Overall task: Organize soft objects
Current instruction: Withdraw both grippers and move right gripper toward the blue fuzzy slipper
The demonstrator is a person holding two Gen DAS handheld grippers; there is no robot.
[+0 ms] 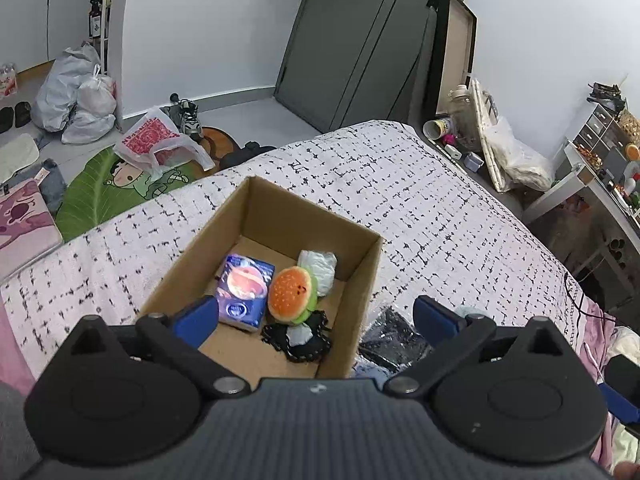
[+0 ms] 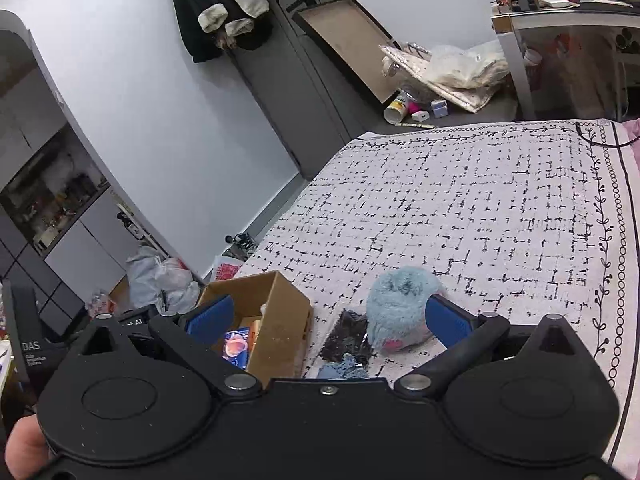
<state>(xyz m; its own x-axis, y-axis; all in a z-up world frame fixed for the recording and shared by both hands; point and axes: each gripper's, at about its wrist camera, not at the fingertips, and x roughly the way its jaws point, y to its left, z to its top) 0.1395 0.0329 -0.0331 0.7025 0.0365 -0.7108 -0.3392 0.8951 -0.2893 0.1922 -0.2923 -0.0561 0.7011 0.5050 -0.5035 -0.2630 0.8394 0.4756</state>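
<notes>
Both claws (image 1: 316,314) (image 2: 328,322) spread, empty. Blue plush (image 2: 402,306) on bed (image 2: 480,208) beside box (image 2: 280,320): light, squashy; pinch mid-body.

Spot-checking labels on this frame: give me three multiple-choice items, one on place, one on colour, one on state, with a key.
1. Where is the burger plush?
A. on the bedspread
B. in the cardboard box
C. on the floor

2. What colour is the fluffy toy outside the box?
A. light blue
B. red
C. yellow

3. What state is the left gripper in?
A. shut on the burger plush
B. shut on nothing
C. open

Key:
1. B, it lies between the box walls beside a blue packet.
2. A, pale blue fur on the bedspread.
3. C, the fingers stand wide apart and hold nothing.
</notes>
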